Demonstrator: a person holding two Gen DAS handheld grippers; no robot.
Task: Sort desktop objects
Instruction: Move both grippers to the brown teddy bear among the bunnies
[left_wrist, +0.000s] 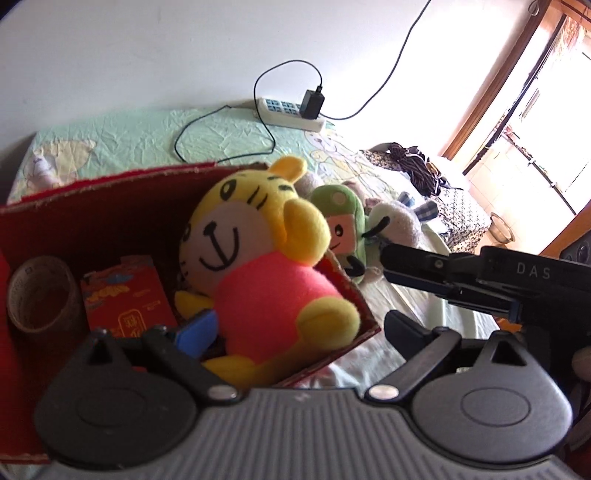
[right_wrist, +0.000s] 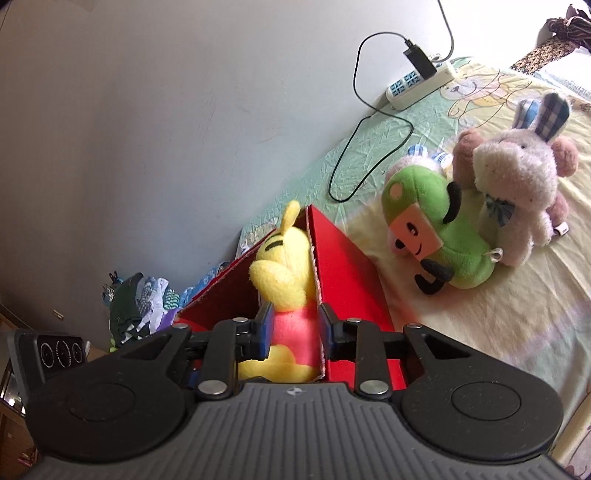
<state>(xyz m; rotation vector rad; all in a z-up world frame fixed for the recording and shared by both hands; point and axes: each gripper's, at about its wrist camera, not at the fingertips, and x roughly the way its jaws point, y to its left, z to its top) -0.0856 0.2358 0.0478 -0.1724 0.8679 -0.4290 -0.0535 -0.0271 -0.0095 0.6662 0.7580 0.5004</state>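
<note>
A yellow tiger plush (left_wrist: 258, 258) with a pink body sits in the near right corner of a red cardboard box (left_wrist: 110, 206). My left gripper (left_wrist: 295, 328) is open, one finger inside the box and one outside its right wall. In the right wrist view the plush (right_wrist: 288, 288) and the box wall (right_wrist: 347, 266) lie between my right gripper's (right_wrist: 293, 328) narrowly open fingers. Whether they press the plush, I cannot tell. The right gripper's body (left_wrist: 480, 280) also shows in the left wrist view.
The box holds a tape roll (left_wrist: 40, 295) and a red packet (left_wrist: 129, 299). A green plush (right_wrist: 436, 229) and a pale rabbit plush (right_wrist: 517, 184) lie on the sheet right of the box. A power strip (right_wrist: 421, 83) with cable lies by the wall.
</note>
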